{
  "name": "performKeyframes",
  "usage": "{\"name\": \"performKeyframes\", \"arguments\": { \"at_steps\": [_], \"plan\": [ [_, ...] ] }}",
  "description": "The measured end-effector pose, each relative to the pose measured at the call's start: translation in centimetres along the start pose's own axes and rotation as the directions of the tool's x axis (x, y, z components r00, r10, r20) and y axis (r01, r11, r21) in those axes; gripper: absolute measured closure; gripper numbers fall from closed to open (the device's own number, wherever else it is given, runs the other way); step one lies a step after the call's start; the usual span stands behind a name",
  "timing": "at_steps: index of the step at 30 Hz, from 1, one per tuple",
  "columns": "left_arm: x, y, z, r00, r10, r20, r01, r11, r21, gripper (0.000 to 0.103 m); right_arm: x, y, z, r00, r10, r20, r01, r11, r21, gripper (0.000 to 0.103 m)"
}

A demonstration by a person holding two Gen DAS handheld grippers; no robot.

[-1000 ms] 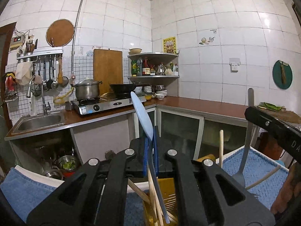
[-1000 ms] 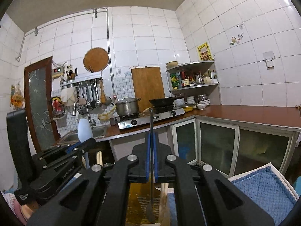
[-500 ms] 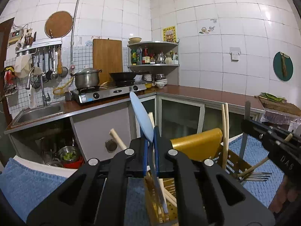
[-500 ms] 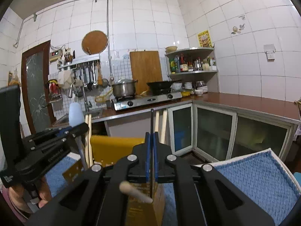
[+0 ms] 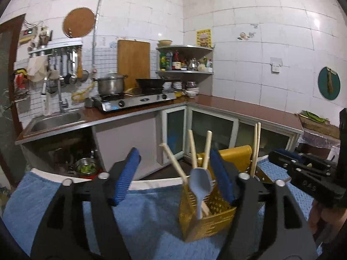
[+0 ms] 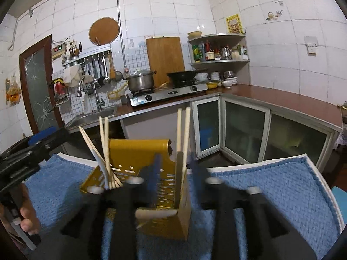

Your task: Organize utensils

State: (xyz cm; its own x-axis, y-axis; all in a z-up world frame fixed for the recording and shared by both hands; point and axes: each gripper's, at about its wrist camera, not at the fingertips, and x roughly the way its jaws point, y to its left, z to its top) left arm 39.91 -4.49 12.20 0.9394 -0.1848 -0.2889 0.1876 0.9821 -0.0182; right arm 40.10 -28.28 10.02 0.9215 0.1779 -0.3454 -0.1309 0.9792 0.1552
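- Between the spread fingers of the left gripper [image 5: 174, 176], nothing is gripped; a perforated yellow utensil holder [image 5: 206, 218] is seen just ahead, toward its right finger.
- A pale blue plastic spoon [image 5: 200, 184] is stood bowl-up in that holder, beside cream wooden chopsticks [image 5: 192, 149].
- Under the holder, a blue knitted towel [image 5: 147, 216] is spread.
- The right gripper [image 6: 173, 173] is blurred, its blue-padded fingers parted and nothing held between them.
- Directly ahead of the right gripper, the holder [image 6: 169, 197] is seen with a dark flat utensil handle [image 6: 180, 162] standing in its near compartment between the fingers.
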Motion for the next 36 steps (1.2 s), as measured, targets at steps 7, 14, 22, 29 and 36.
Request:
{"name": "performKeyframes", "arguments": {
  "at_steps": [7,14,22,29,36],
  "plan": [
    [-5.3,3.1,0.4,0.998,0.061,-0.003,-0.061,0.997,-0.041,0.01,-4.6,1.6,1.9,0.999,-0.026,0.02,0.026,0.999,-0.04,0.038],
    [-11.6,3.5,-2.6,0.994,0.109,0.033,-0.108,0.994,-0.023,0.005,-10.0,3.1,-1.4,0.996,-0.055,0.065,0.059,0.997,-0.059,0.018],
    [-17.2,3.0,-8.9,0.98,0.2,0.024,-0.197,0.978,-0.073,0.005,-15.2,5.5,-9.2,0.992,-0.099,0.075,0.104,0.992,-0.069,0.004],
    [-20.2,2.2,-13.7,0.984,0.178,0.007,-0.177,0.981,-0.082,0.005,-18.4,7.8,-13.6,0.991,-0.124,0.041,0.128,0.988,-0.089,0.004],
    [-20.6,1.6,-16.5,0.983,0.181,0.019,-0.181,0.983,-0.03,0.005,-18.9,8.2,-15.5,0.983,-0.172,0.071,0.176,0.982,-0.062,0.004]
  ]
}}
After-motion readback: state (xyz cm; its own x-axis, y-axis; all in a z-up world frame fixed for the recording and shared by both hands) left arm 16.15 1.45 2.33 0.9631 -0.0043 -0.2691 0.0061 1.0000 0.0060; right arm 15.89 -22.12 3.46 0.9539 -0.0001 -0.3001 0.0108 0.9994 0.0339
